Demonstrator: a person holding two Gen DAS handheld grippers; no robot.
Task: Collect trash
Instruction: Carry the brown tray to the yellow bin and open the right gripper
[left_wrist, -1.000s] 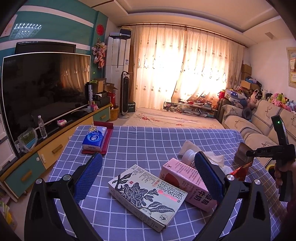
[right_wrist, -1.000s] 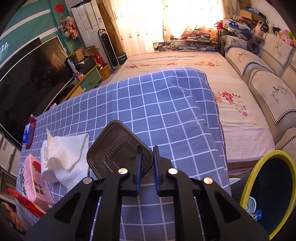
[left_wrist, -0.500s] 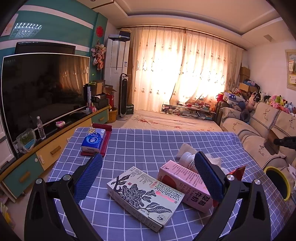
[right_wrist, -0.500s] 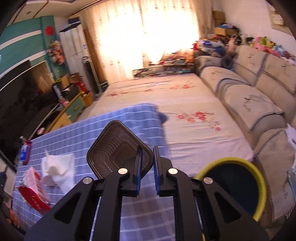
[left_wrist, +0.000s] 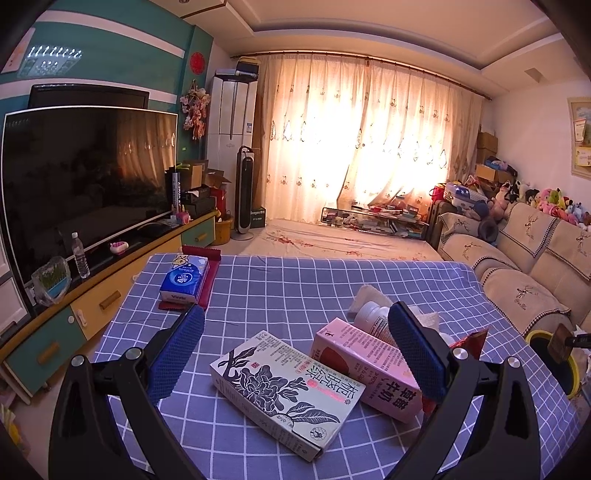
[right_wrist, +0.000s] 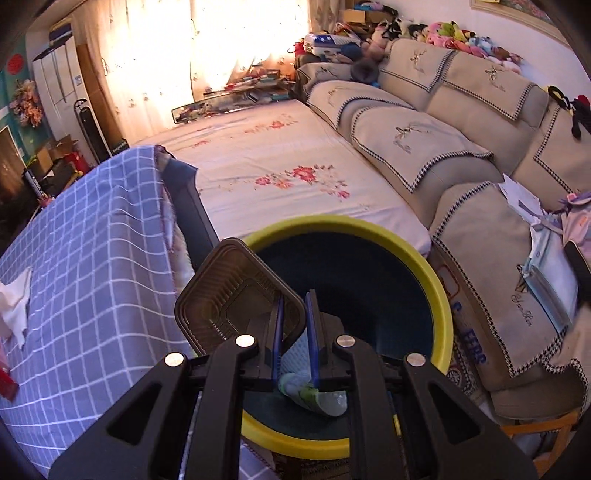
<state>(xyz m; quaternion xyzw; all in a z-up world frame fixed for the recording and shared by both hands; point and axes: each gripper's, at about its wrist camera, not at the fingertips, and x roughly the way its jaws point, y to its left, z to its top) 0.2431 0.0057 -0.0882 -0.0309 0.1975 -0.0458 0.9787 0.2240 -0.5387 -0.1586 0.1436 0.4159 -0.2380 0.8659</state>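
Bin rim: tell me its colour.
Yellow, around a dark inside. The bin shows best in the right wrist view, beside the checked table.

Living room: teal wall (left_wrist: 122, 62) behind a large dark television (left_wrist: 88, 177) on a low cabinet (left_wrist: 92, 291). Sheer curtains (left_wrist: 369, 147) glow with strong backlight across the far window; white ceiling above. Beige sofa (right_wrist: 424, 147) along the right wall, soft toys (right_wrist: 454, 33) lined on its back.

Checked-cloth table (left_wrist: 280, 288) with floral box (left_wrist: 284, 391), pink carton (left_wrist: 365, 365), tissue pack (left_wrist: 184, 277)
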